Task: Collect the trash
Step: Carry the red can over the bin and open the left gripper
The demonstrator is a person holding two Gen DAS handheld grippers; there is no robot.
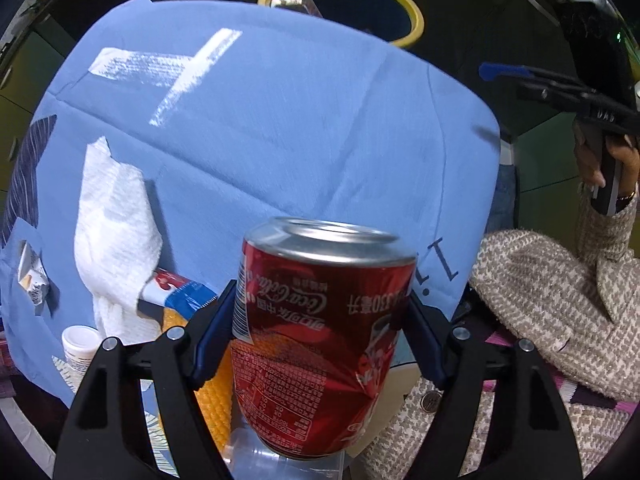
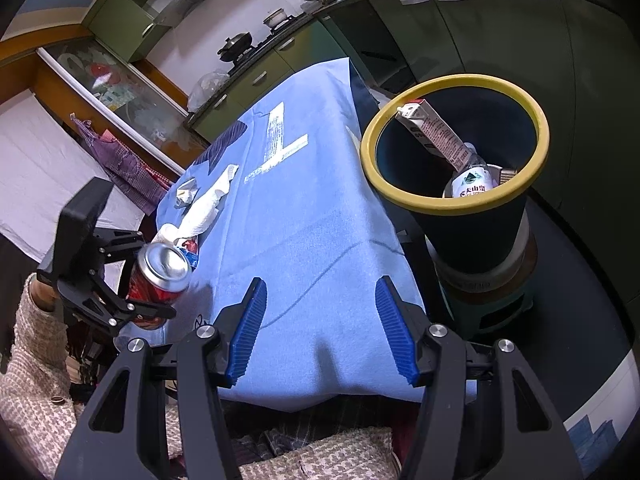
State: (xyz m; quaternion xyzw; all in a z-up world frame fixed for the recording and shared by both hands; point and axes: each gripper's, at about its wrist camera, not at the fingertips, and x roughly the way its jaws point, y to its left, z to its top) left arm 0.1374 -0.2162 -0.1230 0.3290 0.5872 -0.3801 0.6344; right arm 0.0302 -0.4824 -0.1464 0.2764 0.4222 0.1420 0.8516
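A person sits at a table draped in a blue cloth (image 2: 312, 216), holding a two-finger gripper in each hand; the left gripper (image 1: 320, 308) fills the bottom centre of the left wrist view, its blue pads clamped on either side of a dented red cola can (image 1: 320, 332). In the right wrist view the same can (image 2: 160, 276) shows at the lower left, gripped and seemingly lifted clear of the cloth, though how far off it is cannot be told. The right gripper (image 2: 320, 328) sits at the bottom centre of its own view, jaws apart with nothing between them, only bare cloth beyond.

At the upper right of the right wrist view stands a dark bin with a yellow rim (image 2: 456, 200), just beside the table's far edge; a carton (image 2: 436, 132) and a plastic bottle (image 2: 472, 180) already lie inside. More rubbish remains on the cloth: a crumpled white paper towel (image 1: 116, 240) at the left of the left wrist view, a blue and red wrapper (image 1: 184, 292) beneath it, a small foil scrap (image 1: 32, 276) at the far left, and a white-capped bottle (image 1: 80, 344) at the lower left.

The step in hand looks to be carrying the can to the bin; next it would need to travel across the cloth to above the yellow rim, and only there should the grip let go.
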